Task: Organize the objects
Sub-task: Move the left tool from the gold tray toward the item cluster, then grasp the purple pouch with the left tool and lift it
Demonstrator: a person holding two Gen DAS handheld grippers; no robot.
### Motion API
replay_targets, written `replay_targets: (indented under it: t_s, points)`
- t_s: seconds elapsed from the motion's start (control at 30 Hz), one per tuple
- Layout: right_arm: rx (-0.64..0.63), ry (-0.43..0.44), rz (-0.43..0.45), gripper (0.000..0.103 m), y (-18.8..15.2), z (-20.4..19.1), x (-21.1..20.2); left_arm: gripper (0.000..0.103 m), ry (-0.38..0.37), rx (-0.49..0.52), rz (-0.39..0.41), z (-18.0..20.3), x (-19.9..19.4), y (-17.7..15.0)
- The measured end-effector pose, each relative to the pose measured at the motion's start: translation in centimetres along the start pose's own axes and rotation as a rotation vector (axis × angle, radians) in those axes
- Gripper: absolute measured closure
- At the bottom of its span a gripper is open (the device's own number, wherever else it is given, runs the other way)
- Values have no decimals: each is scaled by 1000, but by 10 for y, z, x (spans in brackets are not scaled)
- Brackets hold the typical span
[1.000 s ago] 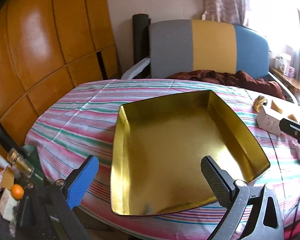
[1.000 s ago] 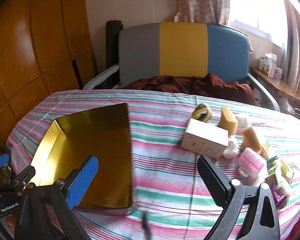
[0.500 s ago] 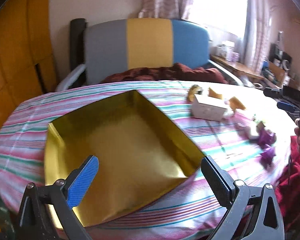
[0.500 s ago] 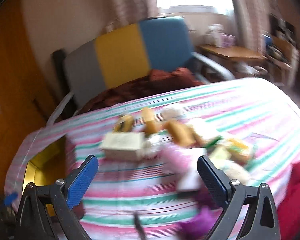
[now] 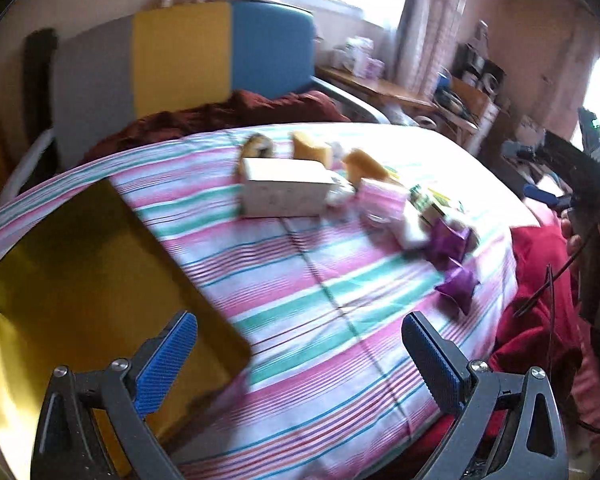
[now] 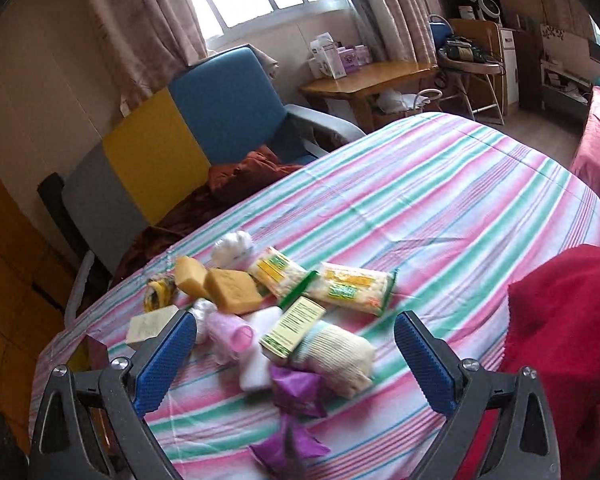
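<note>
A gold tray (image 5: 76, 280) lies empty at the left of the striped table. A heap of small items sits to its right: a white box (image 5: 286, 192), yellow sponges (image 6: 232, 290), a pink roll (image 6: 228, 330), noodle packets (image 6: 354, 288), a green-and-cream carton (image 6: 294, 326), a knitted bundle (image 6: 338, 354) and purple wrappers (image 6: 298, 394). My left gripper (image 5: 300, 356) hangs open over the tray's right edge and the cloth. My right gripper (image 6: 296, 354) stands open just above the heap, nothing between its fingers.
A grey, yellow and blue chair (image 6: 160, 148) with a brown cloth (image 6: 228, 188) stands behind the table. A red garment (image 6: 560, 320) lies at the table's right edge. A wooden desk (image 6: 372, 76) with boxes stands under the window.
Both grippers swung to the right. The left view left the tray's middle and now takes in the heap; the right view went from the tray side to over the heap.
</note>
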State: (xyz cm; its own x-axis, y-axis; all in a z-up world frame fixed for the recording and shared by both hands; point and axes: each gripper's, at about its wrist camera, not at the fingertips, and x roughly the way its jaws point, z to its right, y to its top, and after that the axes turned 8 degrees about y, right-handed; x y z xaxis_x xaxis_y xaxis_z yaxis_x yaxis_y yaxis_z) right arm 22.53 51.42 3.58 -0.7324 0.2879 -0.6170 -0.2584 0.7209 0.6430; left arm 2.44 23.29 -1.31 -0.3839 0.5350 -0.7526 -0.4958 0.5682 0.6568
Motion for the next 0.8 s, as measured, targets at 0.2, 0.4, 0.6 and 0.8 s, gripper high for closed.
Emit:
replay_targets:
  t_s: [0.2, 0.4, 0.6, 0.8]
  points:
    - [28, 26, -27, 2, -11, 10, 10, 0, -53, 116, -44, 41, 25, 13]
    - [66, 88, -53, 2, -15, 15, 19, 1, -90, 180, -41, 70, 43, 22]
    - [143, 121, -72, 2, -17, 27, 24, 20, -206, 306, -91, 114, 70, 24]
    - [170, 145, -83, 2, -17, 32, 28, 24, -293, 475, -110, 165, 94, 22]
